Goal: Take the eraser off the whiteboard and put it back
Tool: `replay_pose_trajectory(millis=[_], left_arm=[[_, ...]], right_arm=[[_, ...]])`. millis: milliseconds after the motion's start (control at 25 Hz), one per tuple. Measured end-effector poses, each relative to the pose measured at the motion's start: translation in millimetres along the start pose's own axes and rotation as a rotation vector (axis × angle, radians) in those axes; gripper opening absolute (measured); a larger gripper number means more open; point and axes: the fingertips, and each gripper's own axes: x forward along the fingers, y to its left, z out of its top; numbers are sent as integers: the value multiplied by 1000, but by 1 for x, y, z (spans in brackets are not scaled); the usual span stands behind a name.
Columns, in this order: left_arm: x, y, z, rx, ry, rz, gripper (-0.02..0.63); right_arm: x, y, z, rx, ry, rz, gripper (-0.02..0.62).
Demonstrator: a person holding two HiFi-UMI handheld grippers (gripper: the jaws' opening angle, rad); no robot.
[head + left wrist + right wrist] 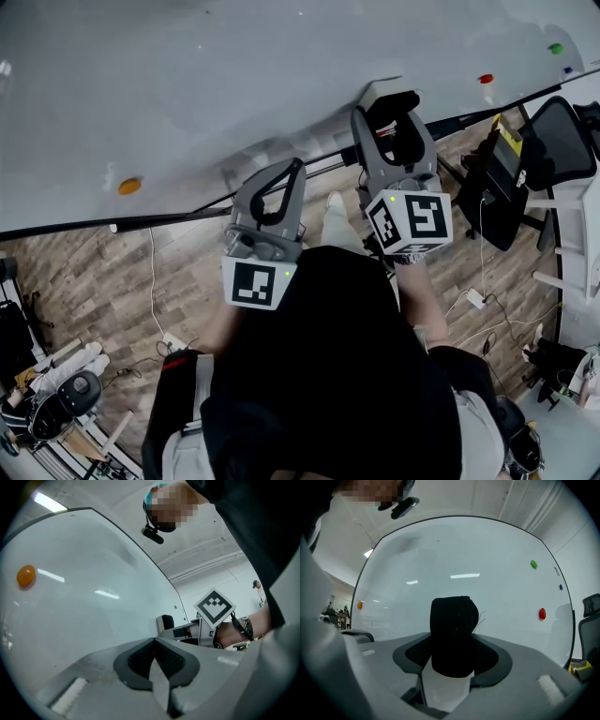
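At the whiteboard (187, 84), head view, the right gripper (389, 114) has the eraser (382, 93) between its jaws. Left gripper view: the left gripper (154, 644) jaws are closed together. Right gripper view: both jaws press the eraser's sides.

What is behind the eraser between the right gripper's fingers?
The whiteboard is behind the eraser; the patch it covers cannot be seen. A red magnet and green magnet sit further right.

- The eraser (454, 634) has its flanks covered by the right gripper's (454, 651) jaws. Whether its far side touches the whiteboard (464, 559) cannot be told.
- The whiteboard runs past the head view's top and side edges.
- A blue mark (560, 587) on the board is too small to identify.
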Motion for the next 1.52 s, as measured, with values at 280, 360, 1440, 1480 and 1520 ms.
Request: replay_pose_trajectory(millis=[280, 360, 1440, 1480, 1520], left_arm=[[0, 3, 0, 7, 4, 7, 2], [-1, 3, 0, 7, 5, 10, 3], [-7, -2, 1, 5, 5, 6, 2], [-7, -3, 1, 5, 4, 3, 2], [-8, -4, 1, 5, 3, 0, 2]], right_arm=[[2, 2, 1, -8, -5, 6, 235], [1, 2, 2, -11, -4, 8, 238], [-16, -4, 9, -42, 2, 11, 227], [-18, -5, 10, -44, 2, 9, 227], [-21, -6, 10, -45, 3, 7, 227]])
